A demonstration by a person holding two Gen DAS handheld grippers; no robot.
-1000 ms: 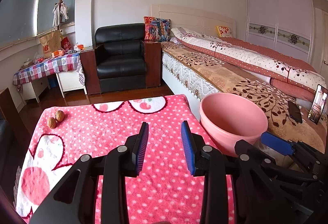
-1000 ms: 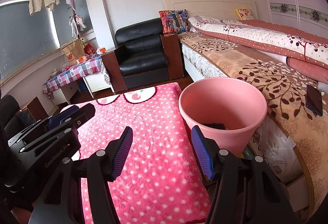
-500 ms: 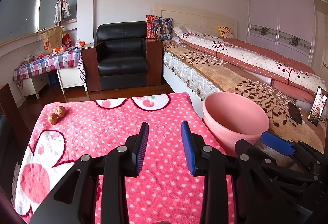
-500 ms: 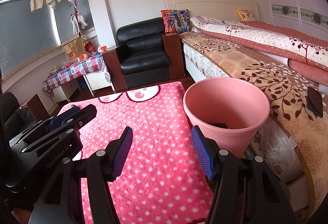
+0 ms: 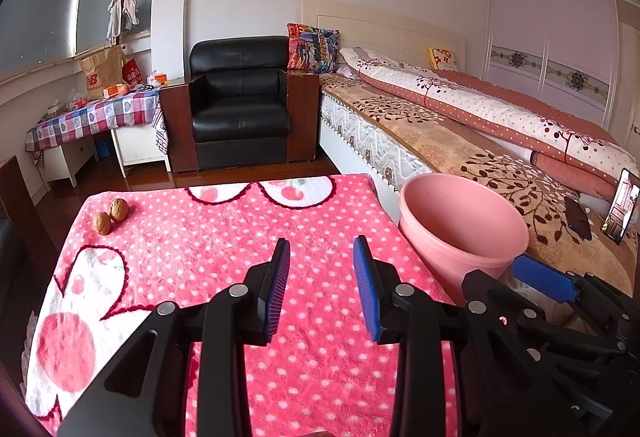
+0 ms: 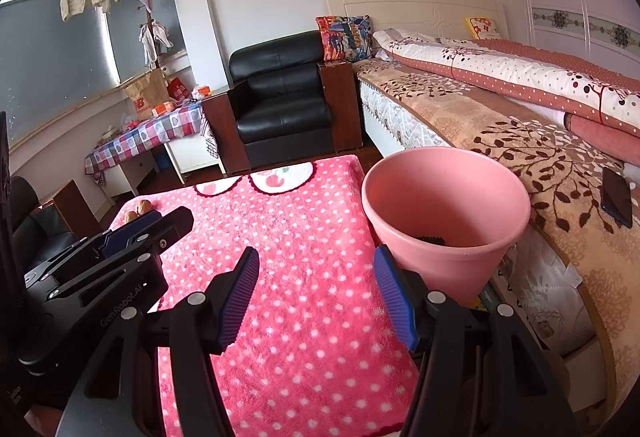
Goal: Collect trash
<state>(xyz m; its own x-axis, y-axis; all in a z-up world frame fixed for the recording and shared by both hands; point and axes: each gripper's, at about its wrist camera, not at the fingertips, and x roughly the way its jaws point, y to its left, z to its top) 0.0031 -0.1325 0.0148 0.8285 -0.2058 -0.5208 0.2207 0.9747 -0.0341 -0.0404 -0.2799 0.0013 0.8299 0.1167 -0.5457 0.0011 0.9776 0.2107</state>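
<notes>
Two walnuts [image 5: 110, 216] lie touching each other at the far left corner of the pink dotted blanket [image 5: 208, 237], well apart from the left gripper [image 5: 322, 287] and off to its left; left gripper hangs over the middle of the blanket, jaws parted, nothing between the blue pads [image 5: 365, 287]; bare blanket shows through the gap. In the right wrist view the walnuts [image 6: 138, 211] are half hidden behind the left gripper's black body, far left of the right gripper [image 6: 316, 291].

Right gripper is released as well, pads wide, nothing between them; it sits over the blanket's right half, its right finger just beside the pink bucket [image 5: 460, 233]; the bucket stands off the blanket's right edge, between blanket and bed [image 5: 440, 141]; something dark lies at the bucket's bottom [image 6: 430, 239], too small to make out. A dark phone [image 6: 618, 197] rests on the bedspread right of the bucket; black armchair [image 5: 240, 117] stands beyond the blanket against the wall.

Against a second ago: left view sits a touch lower in the room, walnuts slid slightly up the picture, more ceiling lost; the bucket fills a bit more of the right view; both gaps unchanged; walnuts and bucket where they were.
</notes>
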